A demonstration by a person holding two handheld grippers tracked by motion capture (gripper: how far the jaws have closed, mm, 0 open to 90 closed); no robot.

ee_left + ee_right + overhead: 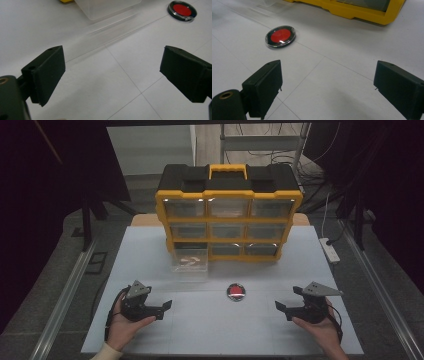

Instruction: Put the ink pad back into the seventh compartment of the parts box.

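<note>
A round black disc with a red centre (236, 292) lies flat on the white table between my two hands; it also shows far right in the left gripper view (182, 10) and upper left in the right gripper view (280, 36). A clear plastic drawer (190, 260) is pulled out of the yellow and black organiser (229, 210) and rests on the table in front of it. My left gripper (164, 310) is near the front left, open, with nothing between its jaws (112, 75). My right gripper (283, 310) is near the front right, open and empty too (327, 87).
The organiser has three rows of clear drawers and a yellow handle on top. A white power strip (329, 249) lies at the table's right edge. Metal rails (65, 295) run along both sides of the table. The white tabletop (215, 330) stretches between the grippers.
</note>
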